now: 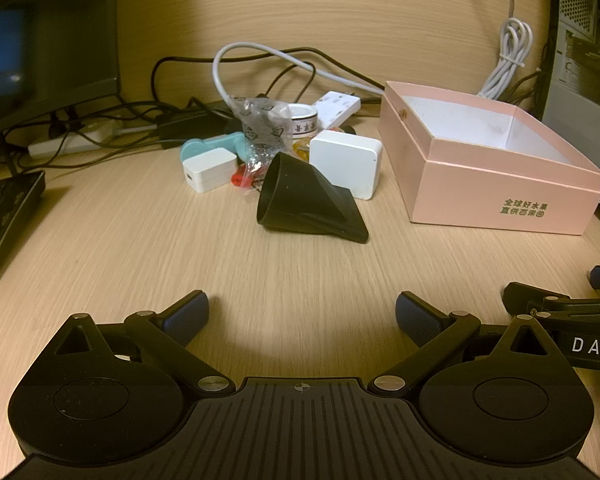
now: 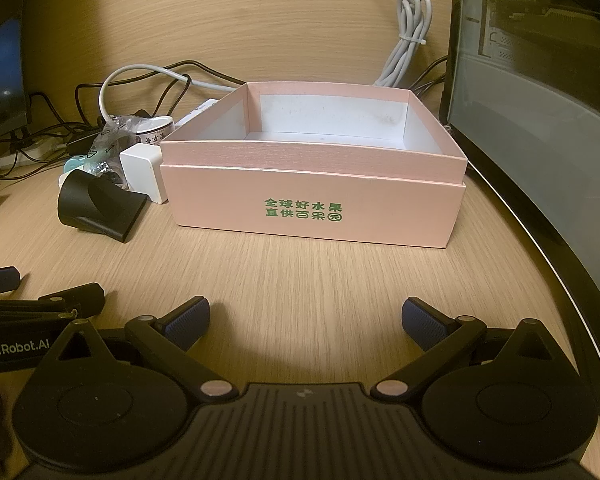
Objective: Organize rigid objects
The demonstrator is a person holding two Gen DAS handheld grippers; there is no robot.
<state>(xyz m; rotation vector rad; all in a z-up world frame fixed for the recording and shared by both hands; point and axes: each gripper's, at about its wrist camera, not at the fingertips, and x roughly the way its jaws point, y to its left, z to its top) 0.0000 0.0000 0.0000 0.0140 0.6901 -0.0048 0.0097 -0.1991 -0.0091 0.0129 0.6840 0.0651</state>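
- Left claw [image 1: 302, 314], bottom centre of its view: spread wide, empty, above the bench [image 1: 260, 272].
- Black nozzle [image 1: 304, 204], mid-frame, lies on its side before a clutter, perhaps chargers.
- Pink box [image 2: 312, 200], centre of the right view, empty.
- Right claw [image 2: 306, 320]: released, empty.

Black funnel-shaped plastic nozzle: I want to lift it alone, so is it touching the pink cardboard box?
Apart. The left wrist view shows bare wooden desk between the black funnel-shaped plastic nozzle and the pink cardboard box.
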